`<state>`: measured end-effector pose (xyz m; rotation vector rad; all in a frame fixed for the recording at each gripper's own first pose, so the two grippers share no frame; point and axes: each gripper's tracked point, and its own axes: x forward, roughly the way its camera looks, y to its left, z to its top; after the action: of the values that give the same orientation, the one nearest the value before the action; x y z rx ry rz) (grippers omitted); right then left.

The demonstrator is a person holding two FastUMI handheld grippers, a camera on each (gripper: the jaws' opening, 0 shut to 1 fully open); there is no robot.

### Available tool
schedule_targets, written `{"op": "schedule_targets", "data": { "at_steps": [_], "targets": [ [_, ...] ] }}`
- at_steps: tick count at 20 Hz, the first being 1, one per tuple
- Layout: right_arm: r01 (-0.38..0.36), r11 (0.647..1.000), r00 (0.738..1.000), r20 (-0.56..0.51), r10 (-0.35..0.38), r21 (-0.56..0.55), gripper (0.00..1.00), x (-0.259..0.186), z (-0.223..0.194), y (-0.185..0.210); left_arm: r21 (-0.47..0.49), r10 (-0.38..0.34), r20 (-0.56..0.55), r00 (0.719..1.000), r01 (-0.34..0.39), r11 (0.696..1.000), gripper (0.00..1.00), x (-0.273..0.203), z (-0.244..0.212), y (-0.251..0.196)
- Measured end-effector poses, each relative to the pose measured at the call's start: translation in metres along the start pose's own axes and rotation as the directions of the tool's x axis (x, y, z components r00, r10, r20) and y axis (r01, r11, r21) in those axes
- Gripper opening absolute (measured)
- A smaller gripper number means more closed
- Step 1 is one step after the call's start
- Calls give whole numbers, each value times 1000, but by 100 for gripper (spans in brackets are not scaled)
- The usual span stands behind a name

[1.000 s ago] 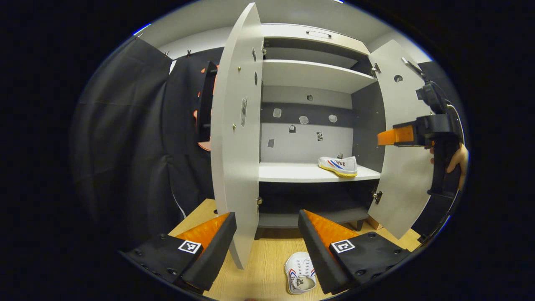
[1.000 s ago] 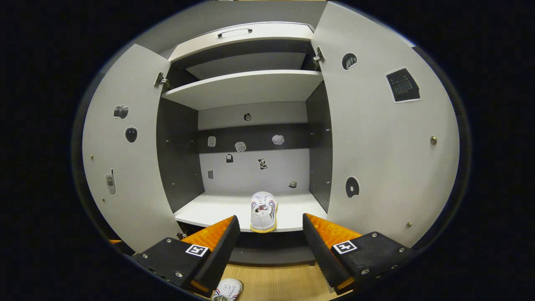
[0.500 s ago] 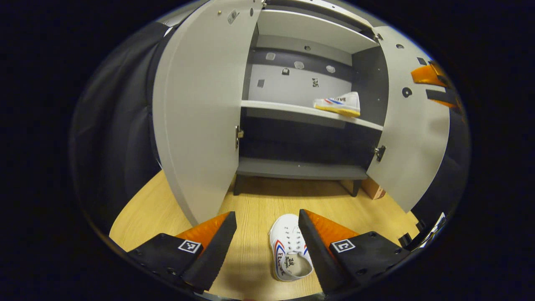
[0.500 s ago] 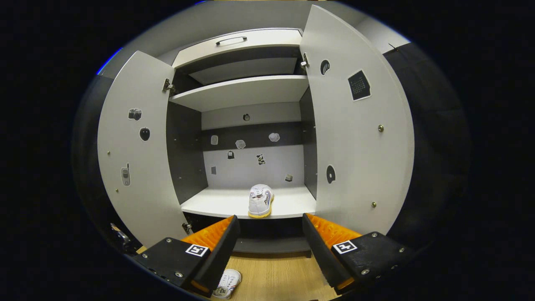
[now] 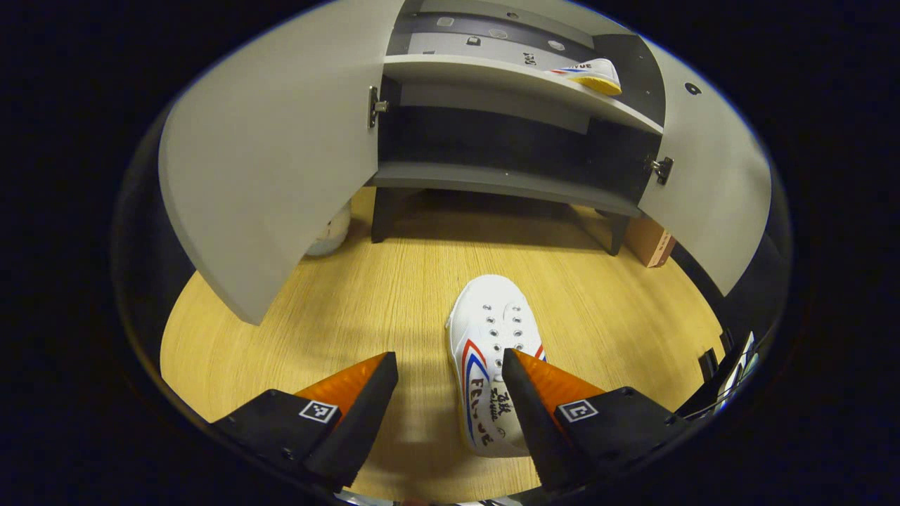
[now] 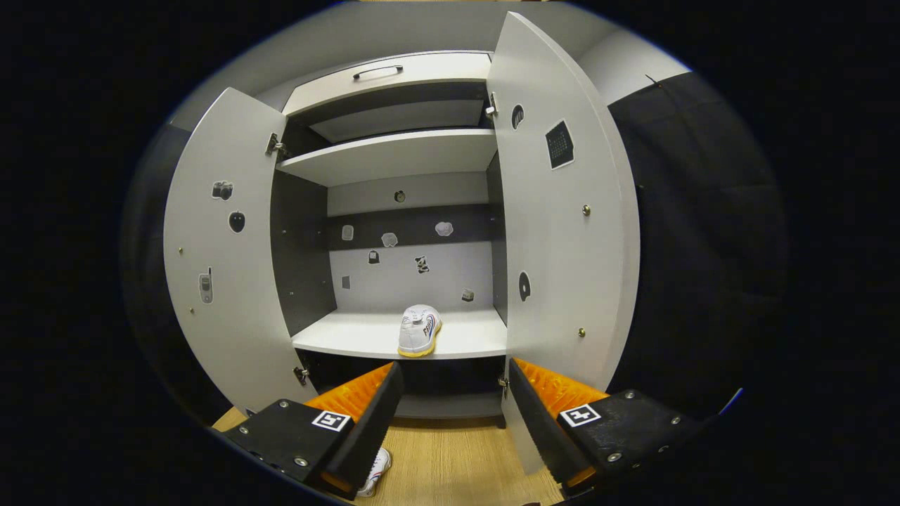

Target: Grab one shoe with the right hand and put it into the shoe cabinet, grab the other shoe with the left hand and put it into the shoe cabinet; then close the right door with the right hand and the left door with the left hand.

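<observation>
So far, one shoe (image 6: 419, 330) is set on the cabinet (image 6: 394, 151) shelf — the other shoe (image 5: 492, 351) lies on the floor (image 5: 337, 309), just under the left gripper (image 5: 450, 393), jaws apart. The right gripper (image 6: 453, 407) is held open too; both doors are left to be closed.

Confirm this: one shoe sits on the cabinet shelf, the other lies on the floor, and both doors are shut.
The doors are wrong: both the left door and the right door stand open, as the right gripper view shows. One shoe does sit on the shelf, and the other shoe lies on the floor.
</observation>
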<state>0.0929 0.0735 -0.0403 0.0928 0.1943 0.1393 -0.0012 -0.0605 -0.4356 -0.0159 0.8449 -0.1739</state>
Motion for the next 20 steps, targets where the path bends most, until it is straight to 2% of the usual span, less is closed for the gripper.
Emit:
{"op": "schedule_targets", "data": {
  "at_steps": [5,6,7,11,12,13,14,16,18,20],
  "targets": [
    [2,1000,999,-32,-2,12,93,0,-12,-5,24,-20,-80,997,22,999,100,15,-27,-3],
    [0,1000,999,-39,1,10,93,0,-14,-4,27,-18,-86,996,20,999,98,18,-29,-3],
    [-5,1000,999,-45,5,10,93,0,-16,-2,26,-19,-91,996,22,999,100,20,-31,-4],
    [-15,1000,998,-56,16,9,93,1,-21,1,-9,-42,-114,993,41,999,96,25,-35,-6],
    [-25,1000,998,-63,25,10,93,2,-23,4,-27,-52,-116,992,49,998,93,25,-34,-10],
    [-29,1000,997,-69,30,7,93,1,-25,5,-32,-62,-125,990,58,998,76,26,-35,-14],
    [-32,999,997,-73,32,1,93,1,-26,5,-32,-79,-125,989,75,997,70,25,-35,-20],
    [-30,1000,997,-68,30,-5,93,0,-26,4,13,-70,-138,988,73,997,47,25,-36,-24],
    [-30,1000,998,-61,31,3,93,-1,-23,5,50,-49,-158,986,58,997,38,29,-38,-23],
    [-30,999,998,-56,31,17,93,-3,-20,4,35,-38,-170,985,44,998,20,30,-39,-17]
  ]
}}
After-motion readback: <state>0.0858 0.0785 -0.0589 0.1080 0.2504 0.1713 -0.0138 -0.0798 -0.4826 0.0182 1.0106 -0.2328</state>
